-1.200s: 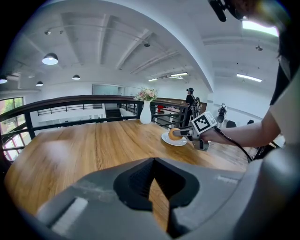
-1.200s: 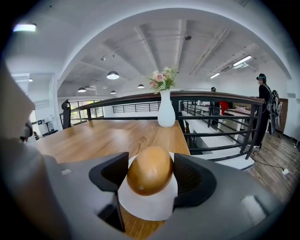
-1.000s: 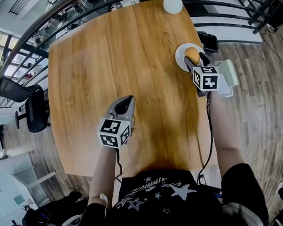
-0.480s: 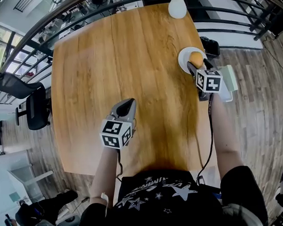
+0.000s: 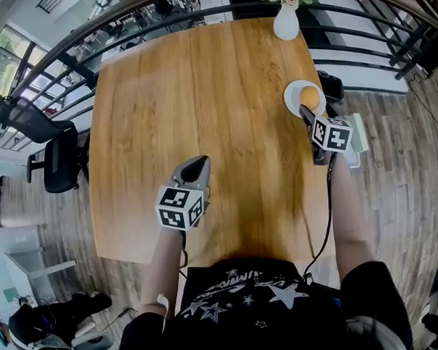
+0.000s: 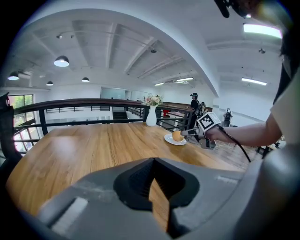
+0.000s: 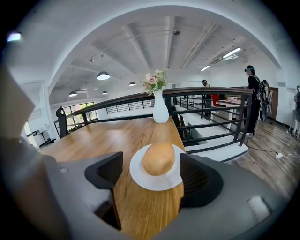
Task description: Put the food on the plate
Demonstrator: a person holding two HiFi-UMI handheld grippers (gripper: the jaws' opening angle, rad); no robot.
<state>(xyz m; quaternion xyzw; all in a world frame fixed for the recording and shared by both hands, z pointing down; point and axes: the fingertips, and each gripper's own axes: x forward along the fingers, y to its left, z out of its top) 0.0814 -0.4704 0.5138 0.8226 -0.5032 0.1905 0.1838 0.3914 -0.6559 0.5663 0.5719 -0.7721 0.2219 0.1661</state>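
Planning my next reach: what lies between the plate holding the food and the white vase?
Nothing: only bare table between plate and vase, shown in both the head view and the right gripper view.

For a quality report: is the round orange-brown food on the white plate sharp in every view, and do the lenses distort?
Right gripper view: the round orange-brown food on the white plate is sharp, the dark railing bows. Left gripper view: food small, still clear. Head view: wooden table edges curve.

White vase of flowers [image 5: 285,23] at the wooden table's [image 5: 194,99] far edge, black railing [image 6: 70,103] beyond.
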